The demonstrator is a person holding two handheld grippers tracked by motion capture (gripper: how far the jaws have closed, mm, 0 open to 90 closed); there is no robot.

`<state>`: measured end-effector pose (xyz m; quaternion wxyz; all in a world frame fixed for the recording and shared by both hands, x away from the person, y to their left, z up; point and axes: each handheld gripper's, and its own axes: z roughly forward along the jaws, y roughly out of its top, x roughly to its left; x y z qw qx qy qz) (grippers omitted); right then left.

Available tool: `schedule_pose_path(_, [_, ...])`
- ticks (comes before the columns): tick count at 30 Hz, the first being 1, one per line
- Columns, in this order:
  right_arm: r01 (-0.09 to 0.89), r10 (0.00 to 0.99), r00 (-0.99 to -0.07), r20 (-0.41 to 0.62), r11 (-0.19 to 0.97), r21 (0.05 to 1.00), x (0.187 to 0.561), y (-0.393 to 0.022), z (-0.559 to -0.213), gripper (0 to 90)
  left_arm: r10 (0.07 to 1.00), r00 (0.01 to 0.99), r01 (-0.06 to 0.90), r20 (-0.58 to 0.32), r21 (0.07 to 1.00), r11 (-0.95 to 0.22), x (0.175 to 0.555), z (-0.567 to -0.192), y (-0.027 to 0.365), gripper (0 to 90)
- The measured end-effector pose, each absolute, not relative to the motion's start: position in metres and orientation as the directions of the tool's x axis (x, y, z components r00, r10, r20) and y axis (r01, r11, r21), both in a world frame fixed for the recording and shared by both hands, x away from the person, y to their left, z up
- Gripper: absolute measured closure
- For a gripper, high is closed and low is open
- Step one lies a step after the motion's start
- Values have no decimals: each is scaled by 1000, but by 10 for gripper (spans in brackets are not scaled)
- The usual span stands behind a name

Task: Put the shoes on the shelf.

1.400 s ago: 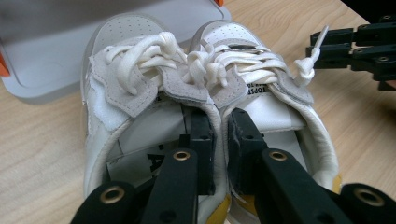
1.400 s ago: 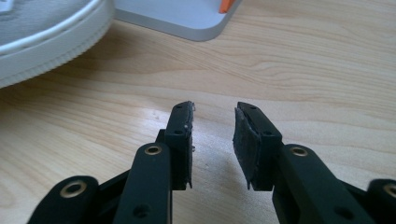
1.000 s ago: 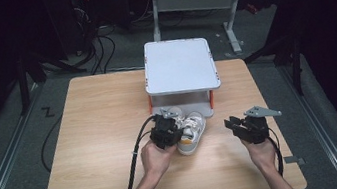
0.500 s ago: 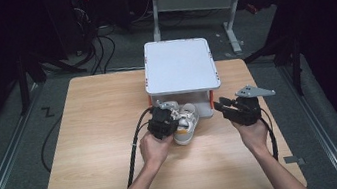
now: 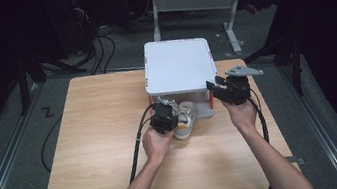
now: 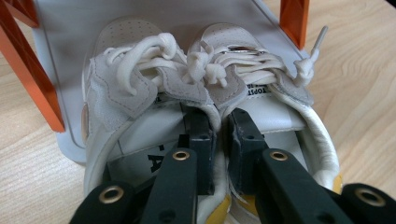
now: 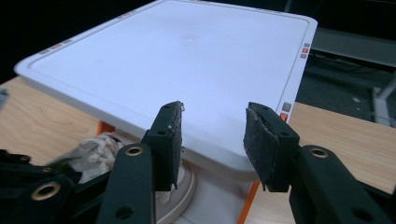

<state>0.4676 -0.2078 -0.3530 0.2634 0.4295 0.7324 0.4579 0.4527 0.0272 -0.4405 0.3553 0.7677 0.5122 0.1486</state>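
A pair of small shoes (image 6: 201, 88), off-white with thick pale laces knotted on top and yellow at the heels, sits side by side with the inner edges pressed together. The toes lie on the lower white shelf (image 6: 60, 93) of a small rack with orange posts, under its white top (image 5: 178, 65); the heels stick out over the wooden counter (image 5: 97, 135). The left tool (image 6: 219, 135) pinches the two touching inner collars, one pad inside each shoe.

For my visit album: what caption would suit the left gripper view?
The left gripper pinches the inner collars of a pair of pale sneakers, toes resting on the white rack's lower shelf.
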Motion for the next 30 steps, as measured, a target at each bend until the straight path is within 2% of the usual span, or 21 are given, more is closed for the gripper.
schedule_pose_path(6, [409, 888, -459, -33, 244, 879, 482, -197, -357, 537, 905, 410, 682, -118, 698, -218, 460, -442, 22, 809])
schedule_pose_path(17, [410, 882, -471, -16, 235, 881, 487, -197, -358, 536, 916, 381, 670, -125, 720, -181, 471, -448, 18, 770])
schedule_pose_path(22, [413, 881, -473, -16, 238, 879, 487, -198, -358, 537, 909, 400, 659, -118, 726, -196, 469, -448, 15, 652])
schedule_pose_path(25, [412, 881, -474, -17, 238, 879, 487, -198, -358, 537, 909, 395, 661, -131, 728, -182, 467, -444, 14, 552])
schedule_pose_path(30, [409, 880, -474, -20, 240, 880, 487, -198, -358, 538, 905, 403, 659, -135, 729, -185, 464, -441, 14, 468])
